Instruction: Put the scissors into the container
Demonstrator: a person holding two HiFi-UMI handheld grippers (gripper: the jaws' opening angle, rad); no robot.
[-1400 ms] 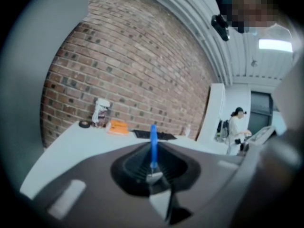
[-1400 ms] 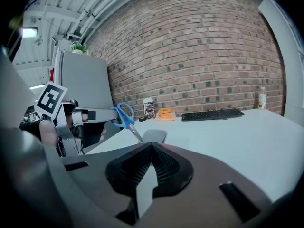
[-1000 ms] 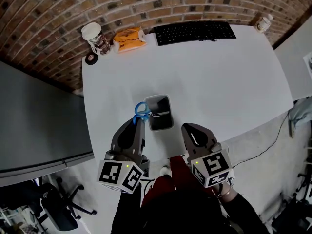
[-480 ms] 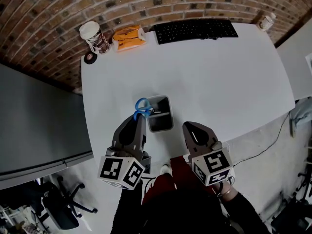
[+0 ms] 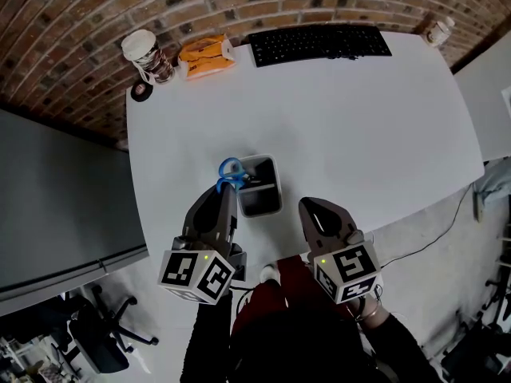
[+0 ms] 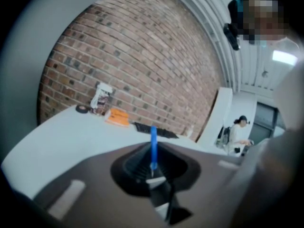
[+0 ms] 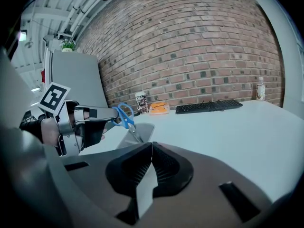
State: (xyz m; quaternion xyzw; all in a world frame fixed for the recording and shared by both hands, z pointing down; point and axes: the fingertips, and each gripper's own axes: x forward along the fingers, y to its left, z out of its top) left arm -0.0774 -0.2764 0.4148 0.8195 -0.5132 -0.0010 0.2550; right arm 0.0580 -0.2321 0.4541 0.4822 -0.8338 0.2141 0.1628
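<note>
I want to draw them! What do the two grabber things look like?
Both the left gripper and the right gripper have dark grey pointed tongs and a white cube with black square markers. The person's sleeves are black.

Probably an office: flat black computer keyboard [image 5: 319, 45] on a broad white desk [image 5: 375, 134], black swivel chair [image 5: 102, 340], red-brick wall [image 5: 72, 22].

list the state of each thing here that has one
scissors: held by the blue handle, blade tips down at the container's mouth
container: upright, open top
left gripper: jaws shut on the scissors
right gripper: jaws together, empty
cup: upright, lid on
bottle: upright
</note>
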